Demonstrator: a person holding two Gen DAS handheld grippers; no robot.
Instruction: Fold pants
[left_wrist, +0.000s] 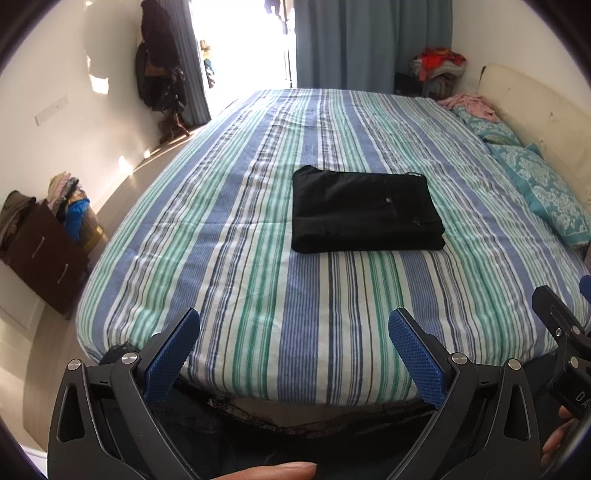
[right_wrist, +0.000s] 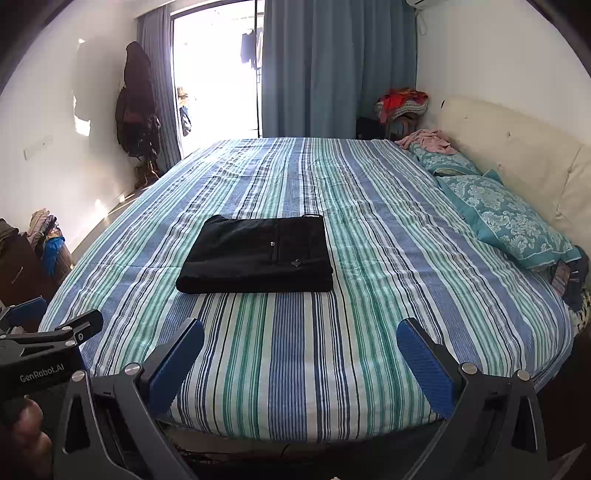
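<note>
Left wrist view: folded black pants (left_wrist: 365, 210) lie well ahead on striped bed (left_wrist: 258, 295).
Left gripper (left_wrist: 294, 326) and right gripper (right_wrist: 300, 336) both gape wide, empty; long axis crosswise.

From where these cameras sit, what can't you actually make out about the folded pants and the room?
- Black pants: the layers inside the fold are hidden by the top layer, both views.
- Small emblem on them: too small to read.
- Outside the window: washed out by glare.
- Under the bed: cut off by its near edge and both open grippers, left gripper, right gripper.
</note>
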